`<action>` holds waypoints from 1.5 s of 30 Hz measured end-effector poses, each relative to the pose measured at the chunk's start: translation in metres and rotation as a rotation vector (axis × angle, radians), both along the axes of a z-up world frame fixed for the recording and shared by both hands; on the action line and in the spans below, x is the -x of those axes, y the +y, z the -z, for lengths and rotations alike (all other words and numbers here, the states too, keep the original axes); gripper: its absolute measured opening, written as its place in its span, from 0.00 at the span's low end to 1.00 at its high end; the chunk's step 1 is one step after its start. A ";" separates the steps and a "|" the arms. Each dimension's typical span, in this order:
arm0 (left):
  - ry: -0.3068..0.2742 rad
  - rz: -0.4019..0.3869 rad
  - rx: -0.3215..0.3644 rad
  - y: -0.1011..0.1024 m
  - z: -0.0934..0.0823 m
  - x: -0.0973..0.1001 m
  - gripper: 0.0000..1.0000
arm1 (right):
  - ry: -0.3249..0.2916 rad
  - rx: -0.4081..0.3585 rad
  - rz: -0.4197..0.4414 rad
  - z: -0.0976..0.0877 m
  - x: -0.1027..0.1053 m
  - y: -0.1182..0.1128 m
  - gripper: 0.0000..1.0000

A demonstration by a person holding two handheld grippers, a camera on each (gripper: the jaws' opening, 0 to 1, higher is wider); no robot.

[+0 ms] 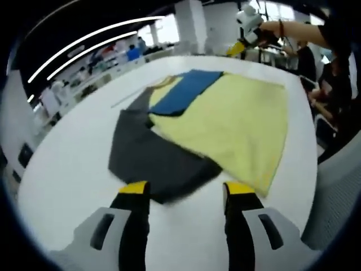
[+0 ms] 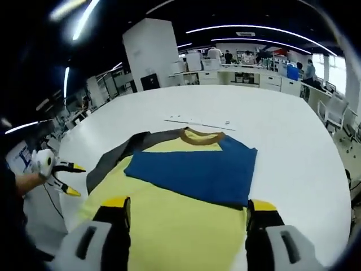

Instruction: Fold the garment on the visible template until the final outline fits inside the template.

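Left gripper view: a soft yellow garment (image 1: 237,121), with a blue sleeve (image 1: 186,93) folded across and a grey sleeve (image 1: 149,155) spread flat, was seen on the smooth white table (image 1: 73,175). Both the left gripper (image 1: 185,195) and right gripper (image 2: 183,212) were held unclenched above the cloth, nothing grasped.

Both grippers have black jaws tipped yellow on grey housings. The right gripper (image 1: 246,34) carries a white body. The person wears dark sleeves.

No readable text, label, brand, number or sign anywhere. Plain on the shirt (image 2: 189,195), plain on the white table (image 2: 282,130). Faint marks along the thin strip (image 2: 197,122) beyond the collar, too small to read.
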State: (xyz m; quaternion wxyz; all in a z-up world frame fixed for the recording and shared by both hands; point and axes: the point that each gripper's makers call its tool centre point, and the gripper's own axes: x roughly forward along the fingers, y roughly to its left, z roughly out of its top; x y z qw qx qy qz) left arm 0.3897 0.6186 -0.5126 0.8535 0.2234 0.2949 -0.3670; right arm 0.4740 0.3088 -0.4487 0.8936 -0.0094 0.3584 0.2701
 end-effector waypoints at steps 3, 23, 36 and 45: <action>0.004 0.014 -0.015 -0.002 0.004 -0.001 0.45 | 0.000 0.008 -0.012 -0.001 0.012 0.001 0.90; 0.058 0.154 -0.023 -0.021 0.016 -0.005 0.25 | 0.012 0.008 -0.041 -0.006 0.072 0.015 0.89; 0.121 0.032 0.018 -0.018 0.019 -0.012 0.01 | -0.002 0.027 -0.079 -0.012 0.093 0.026 0.91; -0.032 -0.103 0.102 0.002 -0.023 -0.040 0.00 | -0.021 0.032 -0.064 -0.015 0.093 0.026 0.90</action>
